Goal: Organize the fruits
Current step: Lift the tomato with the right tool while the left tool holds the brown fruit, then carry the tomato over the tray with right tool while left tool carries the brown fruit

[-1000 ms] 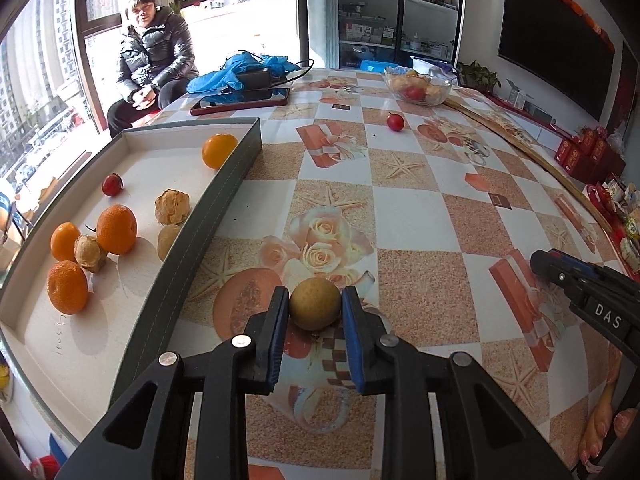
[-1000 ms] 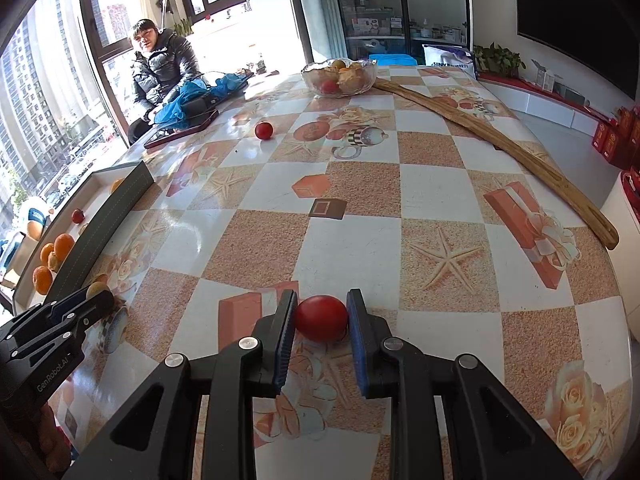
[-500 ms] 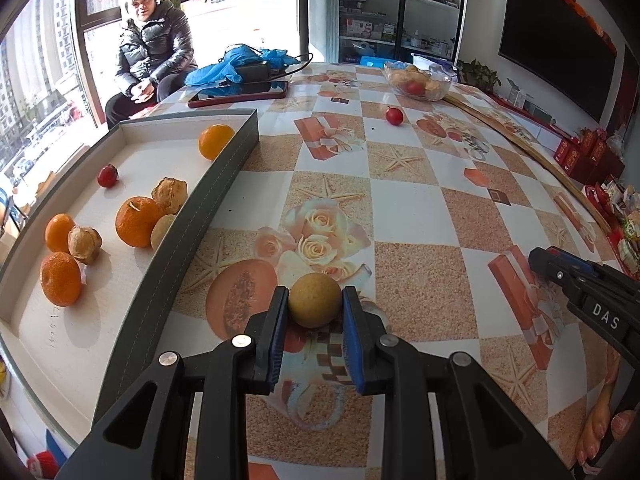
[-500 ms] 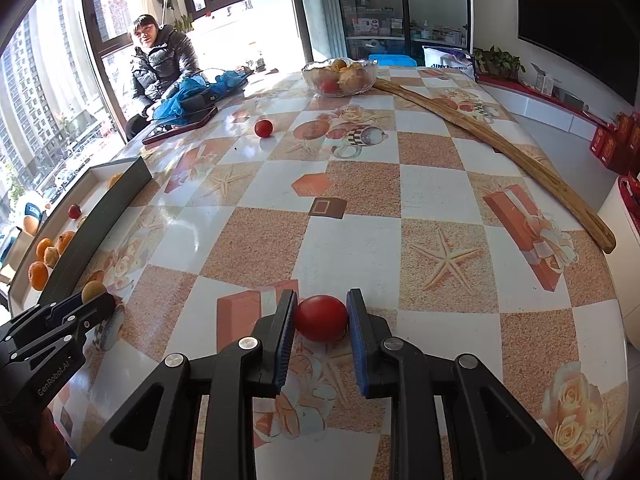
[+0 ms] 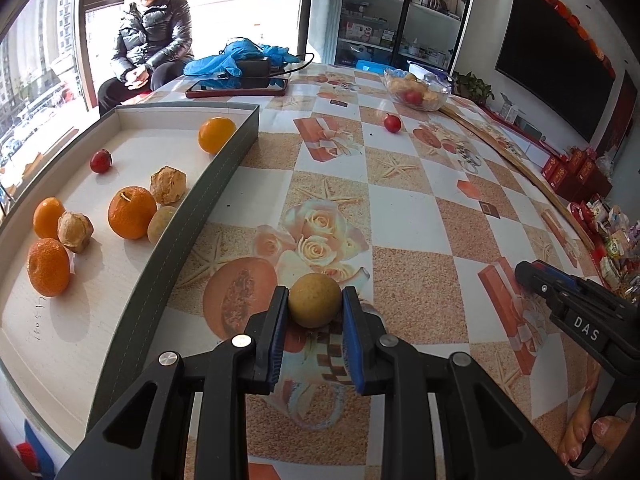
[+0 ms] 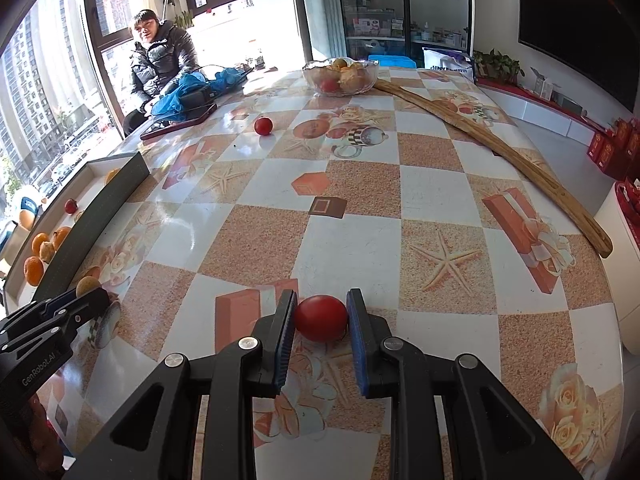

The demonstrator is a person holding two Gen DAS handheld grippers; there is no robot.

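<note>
My left gripper (image 5: pixel 315 304) is shut on a tan round fruit (image 5: pixel 315 300), held just over the patterned table to the right of the grey-walled tray (image 5: pixel 224 168). The tray holds several oranges (image 5: pixel 132 212), knobbly brown fruits (image 5: pixel 168 185) and a small red fruit (image 5: pixel 100 161). In the right wrist view my right gripper (image 6: pixel 322 314) is shut on a red round fruit (image 6: pixel 321 318) near the table's front. Another red fruit (image 6: pixel 263 125) lies loose farther back. The left gripper (image 6: pixel 86 302) shows at that view's left edge, and the right gripper's tip (image 5: pixel 532 274) shows at the left wrist view's right edge.
A glass bowl (image 6: pixel 340 76) of fruit stands at the far end. A long wooden stick (image 6: pixel 492 148) lies along the right side. A tablet (image 5: pixel 236 88) and blue cloth (image 5: pixel 236 58) lie at the back left. A seated person (image 5: pixel 148 44) in a dark jacket is by the window.
The left gripper has shifted a little with the tan fruit, so the tray sits slightly differently in its view. The right gripper and its red fruit have stayed put.
</note>
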